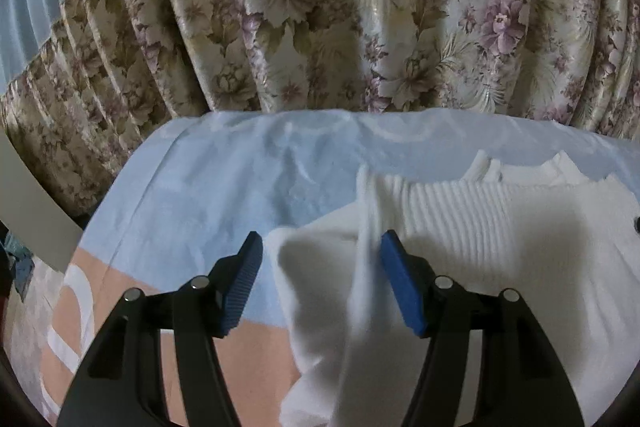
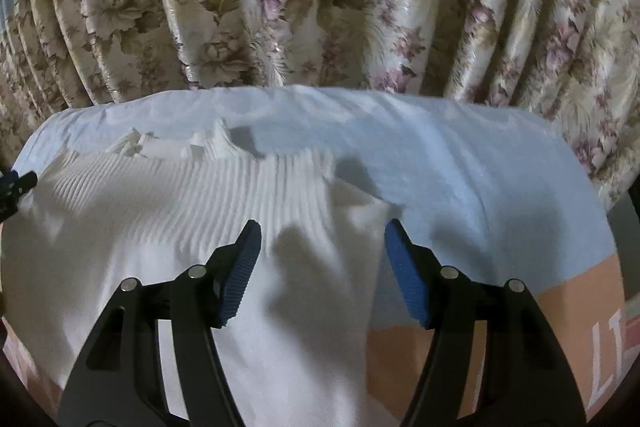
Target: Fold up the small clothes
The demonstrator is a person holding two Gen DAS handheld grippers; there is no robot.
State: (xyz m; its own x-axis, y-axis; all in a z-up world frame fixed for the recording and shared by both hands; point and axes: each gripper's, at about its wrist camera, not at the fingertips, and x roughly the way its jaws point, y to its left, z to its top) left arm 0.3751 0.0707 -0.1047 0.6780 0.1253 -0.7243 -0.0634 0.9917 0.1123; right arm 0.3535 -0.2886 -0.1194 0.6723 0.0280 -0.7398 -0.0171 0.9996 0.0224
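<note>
Left gripper (image 1: 322, 247): spread wide, pinching nothing. Blue ribbed pads (image 1: 240, 287) on black hinged fingers with bright round pins at the joints. Pointed forward and downward over the left side of the white garment (image 1: 500, 227), a raised fold of cloth lying in the gap between the pads, right pad just beside that fold, contact too close to tell.

Right gripper (image 2: 322, 239): likewise spread, gripping nothing, same blue ridged pads (image 2: 404, 279) and black linkage. Angled downward over the garment's right edge, left pad above white cloth, right pad above the bedsheet (image 2: 460, 187) just past the hem. Dark shadow of the fingers cast on the fabric between the pads.

Garment: white, soft, matte; fine vertical ribbing across the upper band, smooth knit lower down. Spread flat and wide on the bed, far edge crumpled into small peaks, one side turned over into a loose rounded flap in the left wrist view. Tip of the other gripper visible at the left rim of the right wrist view.

Bedsheet beneath: pale blue, lightly creased, bordered nearer the cameras by a peach band with white lettering.

Behind the bed: floral curtain (image 1: 360, 7), glossy cream satin in deep hanging pleats, printed with olive leaves and mauve blossoms.
</note>
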